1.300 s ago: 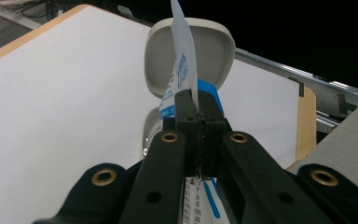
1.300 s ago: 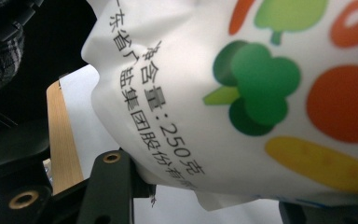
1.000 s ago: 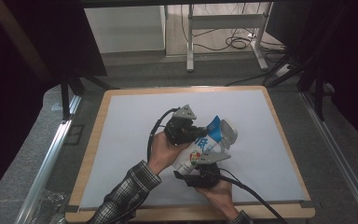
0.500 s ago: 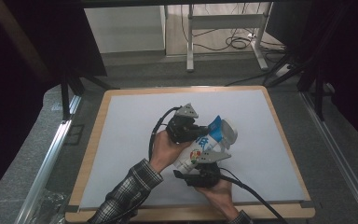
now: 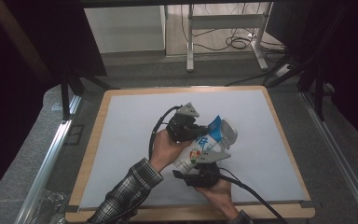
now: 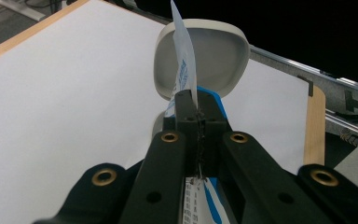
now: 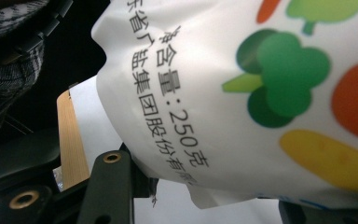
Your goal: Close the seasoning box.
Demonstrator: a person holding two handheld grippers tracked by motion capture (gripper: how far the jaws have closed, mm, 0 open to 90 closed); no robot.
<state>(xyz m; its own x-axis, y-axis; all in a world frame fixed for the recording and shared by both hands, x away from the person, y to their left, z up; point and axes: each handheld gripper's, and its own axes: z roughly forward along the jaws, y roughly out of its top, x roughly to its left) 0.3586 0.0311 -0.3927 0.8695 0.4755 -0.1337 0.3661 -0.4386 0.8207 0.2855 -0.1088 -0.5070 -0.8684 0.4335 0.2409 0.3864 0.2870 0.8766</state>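
Low in the high view, just right of centre, my right hand (image 5: 216, 189) grips my right gripper (image 5: 204, 164); its jaws close on the lower end of the white bag (image 5: 200, 151), which in the right gripper view (image 7: 261, 93) swells across the upper right with printed vegetables and black lettering. A little above and left of centre, my left hand (image 5: 165, 149) carries my left gripper (image 5: 200, 131). In the left gripper view its jaws are pressed narrow on the bag's thin blue-and-white edge (image 6: 184, 74), which stands up from between them at mid-frame. Just beyond that edge sits a pale rounded bowl (image 6: 214, 56), in the high view (image 5: 228, 131) touching the bag's upper right end. All of it lies over the white table (image 5: 130, 121) with its wooden border.
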